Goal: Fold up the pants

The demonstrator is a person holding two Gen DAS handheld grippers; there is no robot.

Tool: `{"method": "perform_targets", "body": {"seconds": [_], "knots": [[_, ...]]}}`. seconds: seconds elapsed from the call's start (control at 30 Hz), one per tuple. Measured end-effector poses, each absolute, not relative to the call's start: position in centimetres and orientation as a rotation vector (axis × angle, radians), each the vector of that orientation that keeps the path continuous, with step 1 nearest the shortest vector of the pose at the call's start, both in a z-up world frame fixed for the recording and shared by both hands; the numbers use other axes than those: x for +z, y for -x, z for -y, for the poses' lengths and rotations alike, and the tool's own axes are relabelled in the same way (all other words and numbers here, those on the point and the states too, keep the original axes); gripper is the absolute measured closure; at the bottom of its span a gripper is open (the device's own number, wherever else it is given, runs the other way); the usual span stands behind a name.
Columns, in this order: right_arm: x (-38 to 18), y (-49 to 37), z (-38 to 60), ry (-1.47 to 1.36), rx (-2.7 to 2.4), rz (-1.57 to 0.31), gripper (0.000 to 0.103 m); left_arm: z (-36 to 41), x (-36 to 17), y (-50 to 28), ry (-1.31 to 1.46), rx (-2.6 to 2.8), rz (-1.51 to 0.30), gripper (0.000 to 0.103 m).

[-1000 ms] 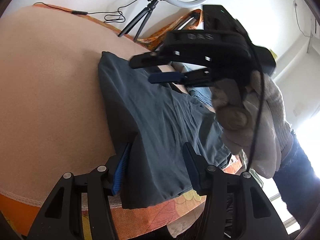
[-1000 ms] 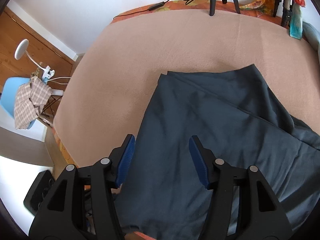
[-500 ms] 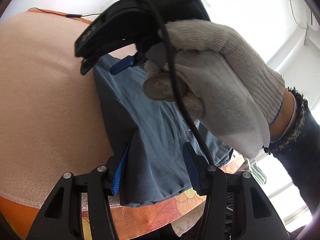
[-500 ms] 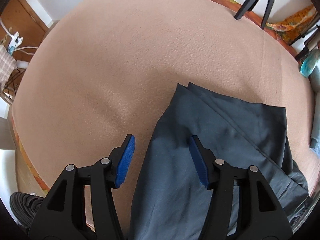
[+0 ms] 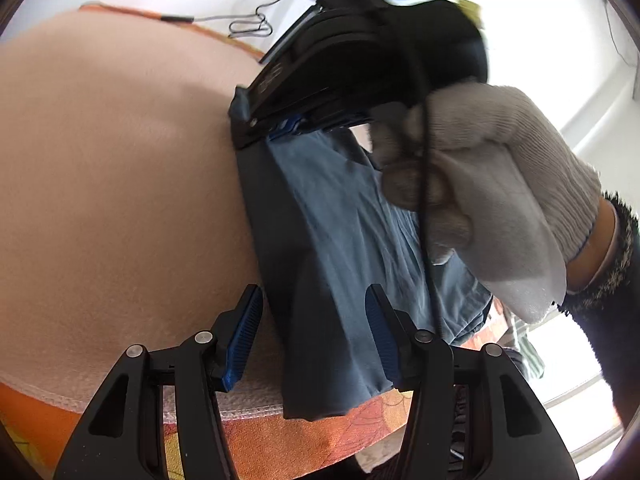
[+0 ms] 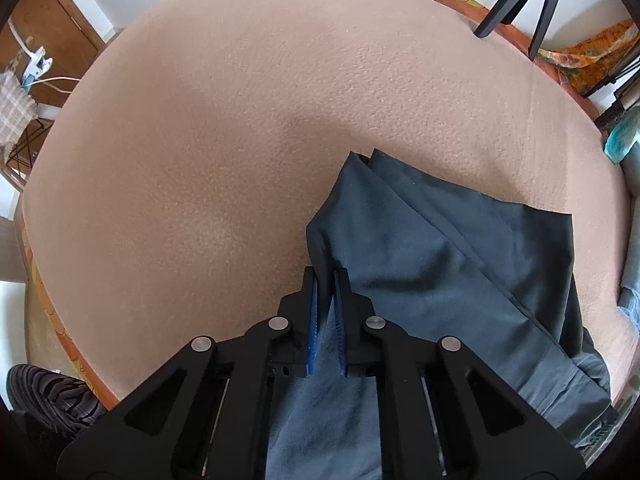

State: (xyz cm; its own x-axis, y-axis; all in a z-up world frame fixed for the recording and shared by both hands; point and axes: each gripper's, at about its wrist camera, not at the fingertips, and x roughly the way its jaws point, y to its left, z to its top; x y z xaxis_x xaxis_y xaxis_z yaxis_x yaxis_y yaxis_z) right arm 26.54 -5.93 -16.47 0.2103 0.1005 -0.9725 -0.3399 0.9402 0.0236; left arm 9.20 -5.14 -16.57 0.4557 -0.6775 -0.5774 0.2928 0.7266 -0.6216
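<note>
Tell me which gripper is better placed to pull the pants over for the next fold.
Right. The right gripper is already shut on the pants at their edge, while the left gripper hangs open over the cloth near the blanket edge, holding nothing.

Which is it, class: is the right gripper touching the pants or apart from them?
Touching. The right wrist view shows the right gripper shut on a fold of the pants.

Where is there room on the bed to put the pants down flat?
The big bare patch is the tan blanket left of the pants, reaching up to the tripod. It's crowded right of that, where the pants bunch near the right claw.
</note>
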Motion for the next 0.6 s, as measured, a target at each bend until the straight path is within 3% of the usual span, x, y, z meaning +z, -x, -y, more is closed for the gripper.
{"method": "perform_targets", "body": {"seconds": [0.1, 0.13, 0.33, 0.6], "knots": [[-15.8, -26.3, 8.0, 0.102, 0.340, -1.295, 0.097, 4.7, -17.2, -9.4, 0.544, -0.664, -0.924, 0.086], [-15.5, -26.1, 8.7, 0.050, 0.355, -1.278, 0.098, 4.6, -17.1, -9.3, 0.544, -0.673, -0.914, 0.091], [-14.3, -25.0, 11.3, -0.173, 0.400, -1.195, 0.099, 3.2, -16.2, -8.3, 0.581, -0.696, -0.858, 0.097], [-11.5, -24.5, 9.3, -0.121, 0.437, -1.122, 0.100, 1.9, -16.2, -7.0, 0.538, -0.623, -0.799, 0.099]]}}
